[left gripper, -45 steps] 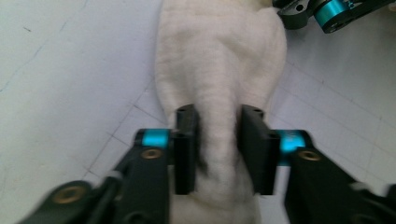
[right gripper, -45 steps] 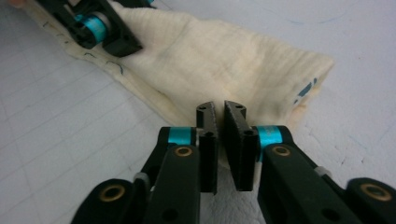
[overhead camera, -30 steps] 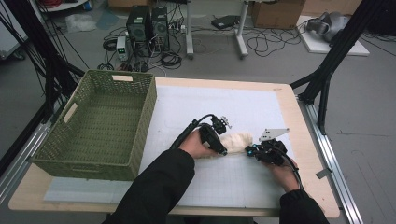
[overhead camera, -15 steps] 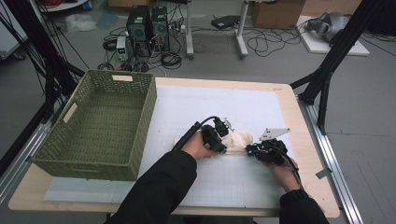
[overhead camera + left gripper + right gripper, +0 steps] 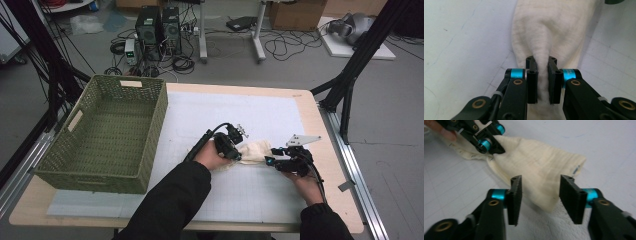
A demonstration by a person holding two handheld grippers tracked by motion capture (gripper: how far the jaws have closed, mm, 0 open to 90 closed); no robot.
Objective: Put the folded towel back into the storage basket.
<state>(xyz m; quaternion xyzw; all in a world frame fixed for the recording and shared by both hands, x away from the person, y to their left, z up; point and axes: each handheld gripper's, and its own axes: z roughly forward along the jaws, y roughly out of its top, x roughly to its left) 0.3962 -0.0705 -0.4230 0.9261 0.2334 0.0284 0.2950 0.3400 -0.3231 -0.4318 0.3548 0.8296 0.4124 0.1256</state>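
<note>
A cream cloth [image 5: 255,149] lies bunched on the white mat between both hands. My left gripper [image 5: 240,152] has just been closing and is now shut on the cloth. In the left gripper view its pads [image 5: 532,75] pinch a raised ridge of the cloth [image 5: 549,27] at the left gripper [image 5: 541,61]. My right gripper [image 5: 270,161] has just been opening. In the right gripper view, the right gripper [image 5: 540,182] stands with its jaws apart over the cloth's near corner [image 5: 541,160], with the pads not touching it. Beyond it, the left gripper [image 5: 495,148] grips the cloth's far part.
A green woven basket [image 5: 159,117] stands at the left of the table, its inside bare. The white gridded mat [image 5: 250,110] covers most of the wooden tabletop. Black frame legs and cables stand on the floor beyond the table's far edge.
Both hands and the cloth stay about where they were. The jaws are too small in the high view to show their movement.
</note>
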